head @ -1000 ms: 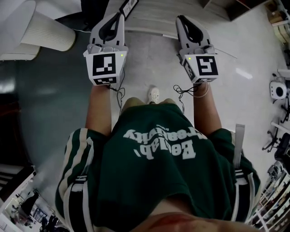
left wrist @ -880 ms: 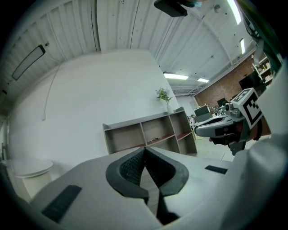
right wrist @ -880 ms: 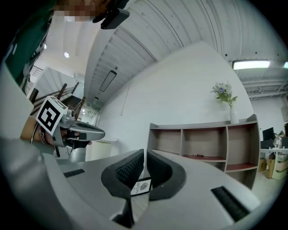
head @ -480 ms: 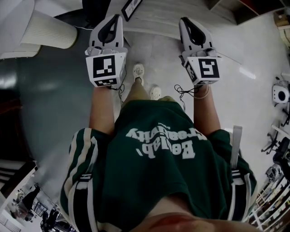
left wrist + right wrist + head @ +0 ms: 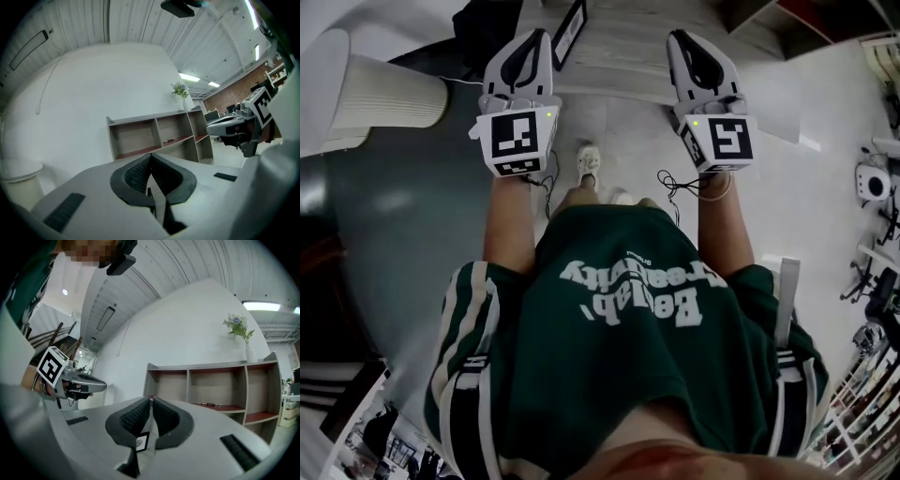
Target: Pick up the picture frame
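Left gripper [image 5: 542,37] and right gripper [image 5: 675,39]: both closed on nothing, held level, side by side. Since a second ago: carried forward with a step, one shoe [image 5: 589,160] now planted ahead on the floor. More showing of the dark-edged slab just beyond the left tips, probably the picture frame [image 5: 571,30], lying on a pale wooden surface [image 5: 619,58]. Approach only; no contact yet. Jaws to be opened before any grasp.

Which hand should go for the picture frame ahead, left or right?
Left. In the head view the picture frame sits just beside the tip of the left tongs; the right tongs are farther across. Both are shut and empty, so opening comes first.
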{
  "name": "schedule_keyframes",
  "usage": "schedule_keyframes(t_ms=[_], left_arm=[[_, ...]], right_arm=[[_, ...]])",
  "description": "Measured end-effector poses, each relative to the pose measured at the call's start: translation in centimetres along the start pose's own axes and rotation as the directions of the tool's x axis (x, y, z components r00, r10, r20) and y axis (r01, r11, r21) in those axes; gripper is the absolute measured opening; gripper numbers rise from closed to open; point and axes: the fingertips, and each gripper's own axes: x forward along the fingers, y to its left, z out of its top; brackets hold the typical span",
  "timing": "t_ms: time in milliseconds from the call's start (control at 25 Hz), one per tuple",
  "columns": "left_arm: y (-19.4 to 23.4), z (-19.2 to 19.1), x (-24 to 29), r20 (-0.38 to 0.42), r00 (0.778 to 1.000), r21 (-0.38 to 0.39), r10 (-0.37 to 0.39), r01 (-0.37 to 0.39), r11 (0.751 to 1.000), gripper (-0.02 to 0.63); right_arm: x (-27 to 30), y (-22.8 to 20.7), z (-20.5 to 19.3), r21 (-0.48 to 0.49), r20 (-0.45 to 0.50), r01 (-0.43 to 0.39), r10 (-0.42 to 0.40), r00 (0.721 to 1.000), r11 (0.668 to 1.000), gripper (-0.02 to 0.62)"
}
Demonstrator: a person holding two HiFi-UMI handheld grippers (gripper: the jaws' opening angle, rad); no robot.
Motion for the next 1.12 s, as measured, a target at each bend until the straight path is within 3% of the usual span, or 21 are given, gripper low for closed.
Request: schedule_keyframes(t_ms=[560, 1120], left_arm=[[5.6, -1.7, 9.0, 0.003, 0.989, 0.017, -0.146, 0.146, 0.989, 0.018], [6.2, -4.0, 12.1, -0.034, 0.979, -0.023, -0.202, 0.202, 0.979, 0.018]], right_arm=[[10.2, -1.2, 0.0, -0.016, -0.008, 0.095, -0.095, 0.995, 0.995, 0.046], [12.6, -2.0, -1.3, -0.024, -0.05, 0.117, -0.119, 0.992, 0.993, 0.046]])
